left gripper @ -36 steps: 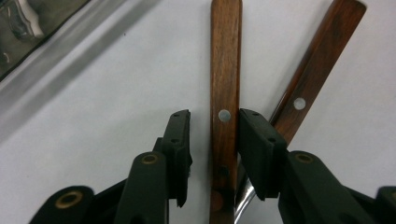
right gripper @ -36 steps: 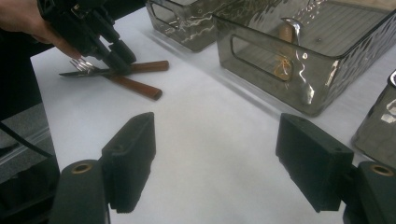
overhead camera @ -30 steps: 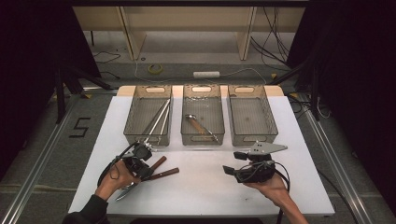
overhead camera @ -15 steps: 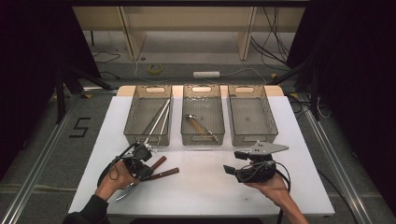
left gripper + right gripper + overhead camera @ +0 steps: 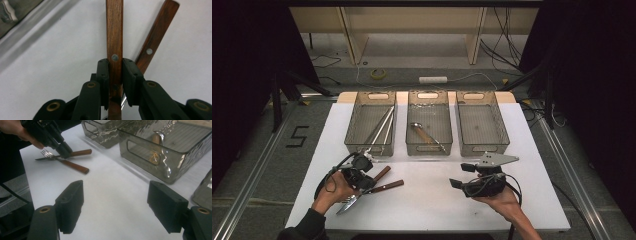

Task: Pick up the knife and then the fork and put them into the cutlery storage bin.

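Left gripper (image 5: 362,172): low over the near-left of the white bench (image 5: 427,205), fingers (image 5: 103,75) just closed in, pinching one wooden handle (image 5: 114,37) from both sides.
Second wooden-handled utensil (image 5: 153,42): flat on the bench, crossing under the first, handle angled away just beside it.
Fork tines (image 5: 46,153) and a blade tip beside the crossed handles, seen from the right gripper view.
Right gripper (image 5: 467,175): held above the near-right of the bench, fingers (image 5: 71,205) spread wide, nothing between.
Three clear bins at the far edge: left bin (image 5: 354,135) with long metal tongs, middle bin (image 5: 412,145) with a wood-handled utensil, right bin (image 5: 499,132).
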Tool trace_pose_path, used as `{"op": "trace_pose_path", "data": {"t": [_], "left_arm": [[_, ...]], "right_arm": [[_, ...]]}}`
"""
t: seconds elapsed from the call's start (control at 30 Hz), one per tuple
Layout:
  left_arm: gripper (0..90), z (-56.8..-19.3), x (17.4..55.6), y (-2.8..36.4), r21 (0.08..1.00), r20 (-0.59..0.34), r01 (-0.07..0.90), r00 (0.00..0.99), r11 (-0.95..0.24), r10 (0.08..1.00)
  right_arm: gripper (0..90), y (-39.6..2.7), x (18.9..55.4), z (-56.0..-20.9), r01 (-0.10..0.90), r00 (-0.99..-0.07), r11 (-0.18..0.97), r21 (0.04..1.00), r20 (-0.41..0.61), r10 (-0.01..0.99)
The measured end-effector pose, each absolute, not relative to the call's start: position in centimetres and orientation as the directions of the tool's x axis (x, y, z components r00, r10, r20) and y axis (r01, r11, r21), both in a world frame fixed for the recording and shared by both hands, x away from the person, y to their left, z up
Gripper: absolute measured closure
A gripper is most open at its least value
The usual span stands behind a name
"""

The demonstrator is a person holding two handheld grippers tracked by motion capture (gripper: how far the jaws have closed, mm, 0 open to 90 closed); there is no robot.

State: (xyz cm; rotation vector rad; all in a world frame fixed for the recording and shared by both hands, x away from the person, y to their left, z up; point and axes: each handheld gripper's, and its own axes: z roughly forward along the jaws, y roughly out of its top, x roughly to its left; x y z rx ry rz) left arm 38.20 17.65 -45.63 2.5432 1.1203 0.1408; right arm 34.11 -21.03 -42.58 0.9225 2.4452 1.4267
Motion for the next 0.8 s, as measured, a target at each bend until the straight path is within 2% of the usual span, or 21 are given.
{"op": "trace_pose_path", "data": {"t": [0.4, 0.8], "left_arm": [[76.1, -44.7, 37.7, 17.1, 0.386, -0.091, 0.674, 0.707, -0.63, 0.701], [76.1, -44.0, 36.2, 14.1, 0.389, -0.168, 0.615, 0.779, -0.686, 0.604]], "right_arm": [[30.3, -20.2, 33.7, -42.4, 0.414, -0.813, 0.36, 0.836, 0.161, 0.56], [30.2, -15.6, 32.2, -42.3, 0.287, -0.892, 0.453, 0.844, 0.064, 0.448]]}}
